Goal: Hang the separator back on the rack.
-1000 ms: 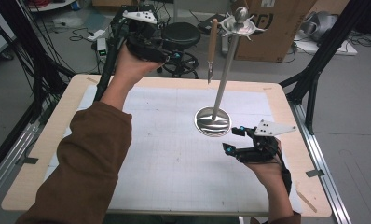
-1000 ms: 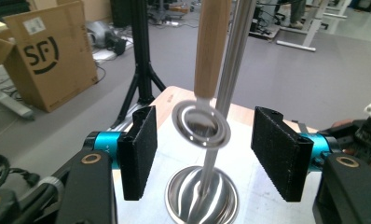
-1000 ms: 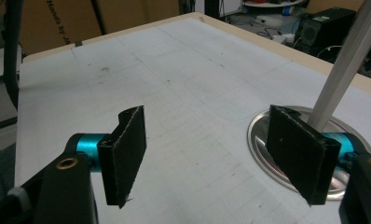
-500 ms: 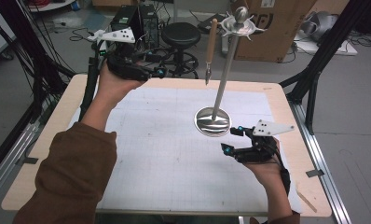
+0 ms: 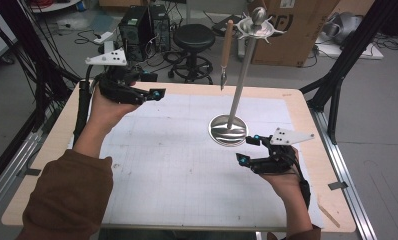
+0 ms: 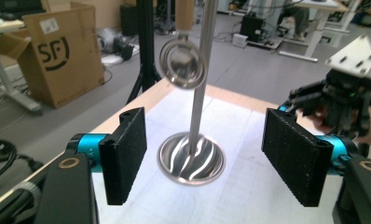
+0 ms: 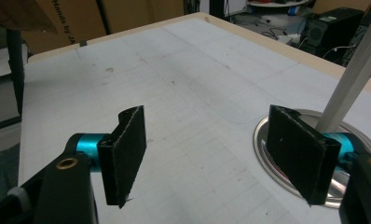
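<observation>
Left tongs held raised over the table's far left edge, released, nothing between. Right tongs released, just beside the round base of the steel stand; a utensil is hung from its top.

— Floor? Grey, smooth, strewn with black cables at far left.

— Furniture behind the table? Round black stool at centre; black computer tower just left of it; brown cardboard box with dark lettering at right.

— Supports? Black tripod legs beside the table's right far corner.

— Farther back, from the left gripper view? White desks, a second printed cardboard box at left.

— Lighting? Even, indoor, no hard shadows.
</observation>
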